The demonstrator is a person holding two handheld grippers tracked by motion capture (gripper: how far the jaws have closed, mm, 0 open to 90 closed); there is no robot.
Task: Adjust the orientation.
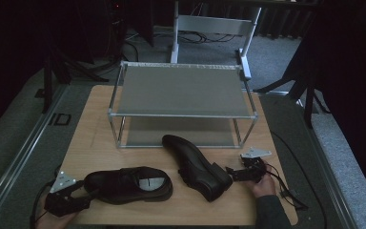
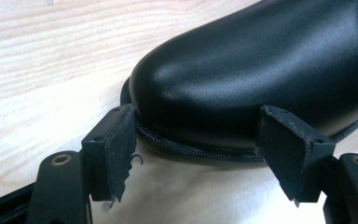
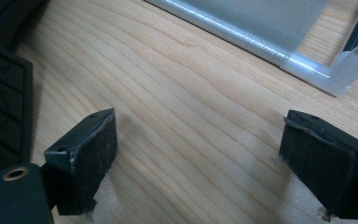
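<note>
My left gripper (image 2: 198,154) stands wide, its frayed black pads at either side of the rounded toe of a glossy black leather lace-up shoe (image 1: 128,184), without pressing it; that shoe lies along the near edge of the pale wood-grain tabletop (image 1: 100,143). My right gripper (image 3: 198,154) gapes over bare wood near the right edge, holding nothing, just beside the ribbed sole of a second black leather shoe (image 1: 195,164), in front of a grey two-shelf metal rack (image 1: 181,90).
</note>
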